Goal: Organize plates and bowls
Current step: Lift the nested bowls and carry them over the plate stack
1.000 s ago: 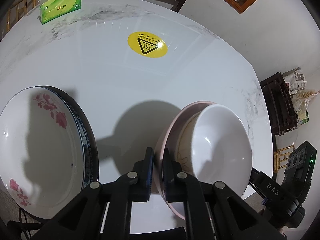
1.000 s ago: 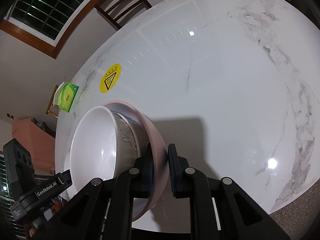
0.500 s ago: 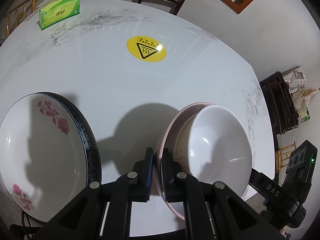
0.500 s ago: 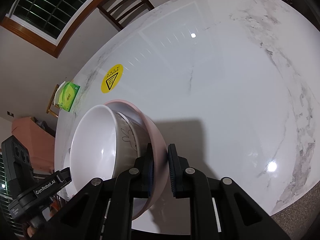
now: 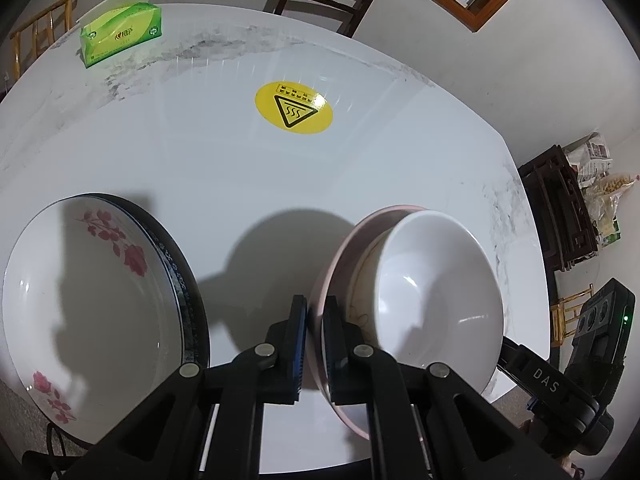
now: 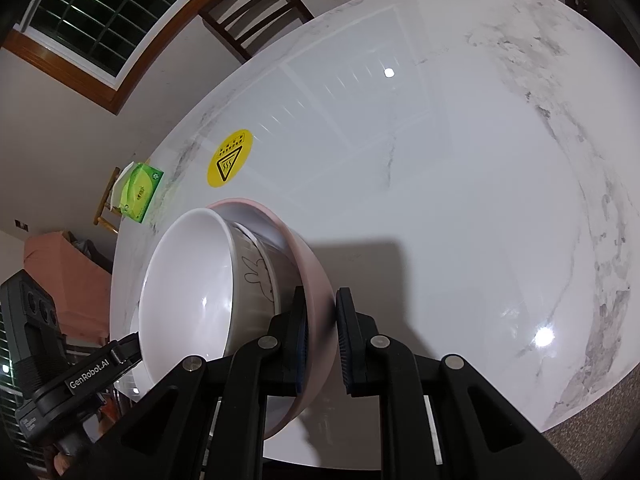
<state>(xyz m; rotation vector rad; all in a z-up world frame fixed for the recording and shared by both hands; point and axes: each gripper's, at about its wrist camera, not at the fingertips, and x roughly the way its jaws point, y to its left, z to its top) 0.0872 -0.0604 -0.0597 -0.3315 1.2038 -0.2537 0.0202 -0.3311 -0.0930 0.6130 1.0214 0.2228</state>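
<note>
The left gripper (image 5: 315, 320) is clamped narrowly on the near rim of the pink bowl (image 5: 344, 248), and the right gripper (image 6: 322, 324) pinches the opposite side of that same rim, so the bowl hangs between the two tools above the white marble table (image 5: 200, 152). Nested inside it sits a bowl with a line-drawn rabbit (image 6: 260, 280) on its wall, and inside that a plain white bowl (image 5: 440, 292). Readable lettering is sparse: "DAS" on the right tool's arm as seen from the left wrist, "GenRobot.AI" on the left tool's arm as seen from the right wrist. A yellow round sticker (image 5: 294, 108) on the table carries a black triangle with wavy heat lines; its small print is too fine to read. The green tissue box (image 5: 120, 36) near the far edge bears a logo that cannot be made out. Only the left wrist view shows the floral plate (image 5: 80, 300), white with red roses, resting on a dark blue-patterned plate (image 5: 180, 276) at the table's near left edge. Only the right wrist view shows the gridded window (image 6: 100, 12).
</note>
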